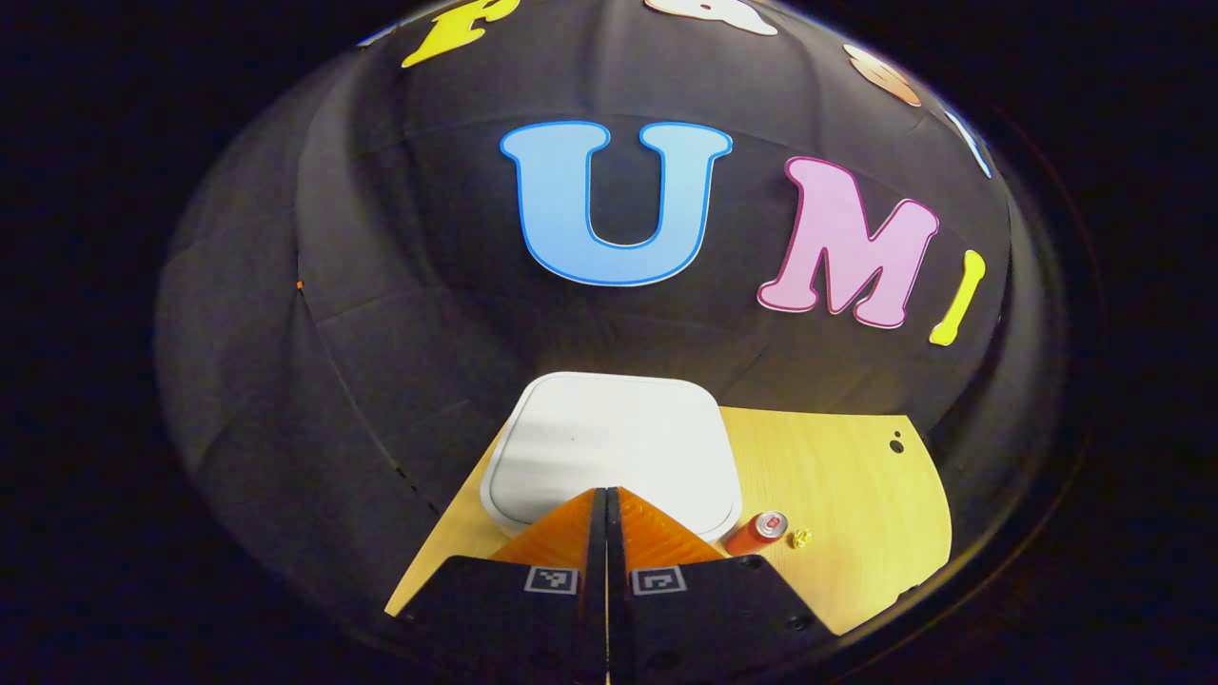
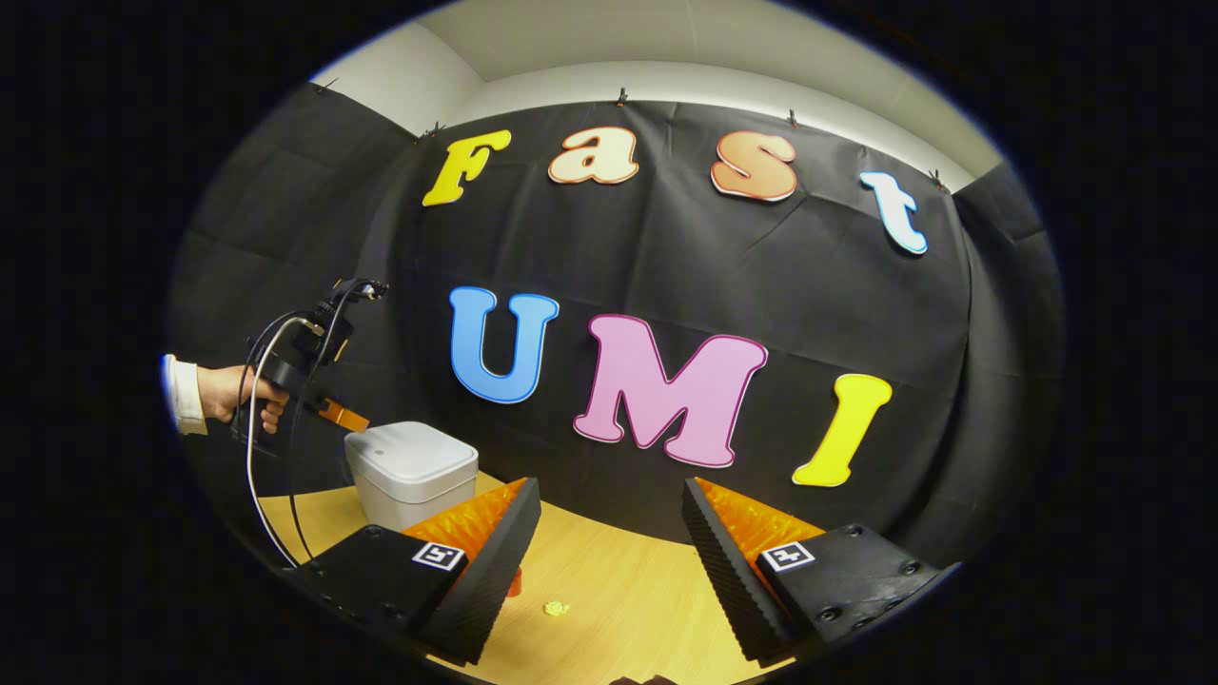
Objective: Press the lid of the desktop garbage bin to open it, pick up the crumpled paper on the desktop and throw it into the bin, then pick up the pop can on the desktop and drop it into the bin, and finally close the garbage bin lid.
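In the left gripper view the left claw (image 1: 606, 504) sits at the bottom centre with its two fingers pressed together and nothing between them, their tips just over the near edge of the garbage bin (image 1: 614, 447); whether they touch the lid cannot be told; the lid lies flat and closed, a broad white rounded square in the lower middle of the frame; it looks like smooth rigid plastic, so a firm push near that front edge should spring it, though the bin seems light and may slide on the surface (image 1: 856, 476); lower right of the bin stands the pop can (image 1: 758, 533), upright, thin-walled and slick, best taken across its round body with a moderate squeeze; just right of it lies the crumpled paper (image 1: 801, 539), a tiny yellow wad, soft and nearly weightless, to be pinched across its middle.

In the right gripper view the right claw (image 2: 609, 561) at the bottom holds its fingers wide apart, empty, above the surface; the paper lies low in the frame between them; the bin stands at centre left, lid down, with the left claw above its top, held by a hand (image 2: 233, 392) at the left edge.
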The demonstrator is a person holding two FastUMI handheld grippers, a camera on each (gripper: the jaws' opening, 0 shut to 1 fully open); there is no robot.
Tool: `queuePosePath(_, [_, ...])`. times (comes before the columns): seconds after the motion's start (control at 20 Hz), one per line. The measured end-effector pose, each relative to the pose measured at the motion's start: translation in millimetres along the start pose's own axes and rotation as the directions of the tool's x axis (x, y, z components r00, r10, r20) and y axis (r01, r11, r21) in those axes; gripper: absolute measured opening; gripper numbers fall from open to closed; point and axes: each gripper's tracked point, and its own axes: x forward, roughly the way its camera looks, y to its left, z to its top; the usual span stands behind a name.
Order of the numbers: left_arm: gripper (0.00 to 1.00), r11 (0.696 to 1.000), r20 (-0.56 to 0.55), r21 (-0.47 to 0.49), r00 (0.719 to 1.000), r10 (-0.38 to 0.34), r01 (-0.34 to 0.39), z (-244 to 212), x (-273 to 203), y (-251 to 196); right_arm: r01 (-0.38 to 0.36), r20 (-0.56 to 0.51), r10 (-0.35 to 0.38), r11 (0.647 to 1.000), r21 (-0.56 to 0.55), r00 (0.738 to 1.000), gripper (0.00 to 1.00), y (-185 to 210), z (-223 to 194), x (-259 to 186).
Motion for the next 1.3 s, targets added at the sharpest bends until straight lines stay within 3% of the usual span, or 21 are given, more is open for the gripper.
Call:
queuePosePath(0.25, [0.06,1.0,-0.042,0.013,0.999,-0.002,0.002,-7,27,-7,-0.03,-0.005,0.03,0.999,0.018,1.0,0.96,4,-16,43])
queuePosePath(0.3, [0.02,1.0,-0.046,0.027,0.999,0.002,-0.001,-9,30,-8,-0.042,-0.008,0.042,0.999,0.025,0.999,0.96,7,-20,50])
queuePosePath(0.45, [0.06,1.0,-0.073,0.005,0.997,-0.004,0.005,-23,34,-11,-0.038,-0.04,0.039,0.999,0.025,0.998,0.97,8,-27,63])
queuePosePath(0.65, [0.06,0.997,-0.086,0.069,0.996,-0.012,0.018,-30,36,-16,0.013,-0.033,-0.013,1.0,0.016,0.999,0.96,15,-19,57])
queuePosePath(1.0, [0.07,0.995,-0.116,0.095,0.993,-0.004,0.015,-37,37,-15,0.021,-0.05,-0.017,0.997,0.071,0.999,0.97,46,-16,39])
queuePosePath(1.3, [0.07,0.996,-0.074,0.082,0.997,-0.023,0.029,-32,35,-14,0.073,-0.077,-0.067,0.995,0.073,0.995,0.96,30,-21,33])
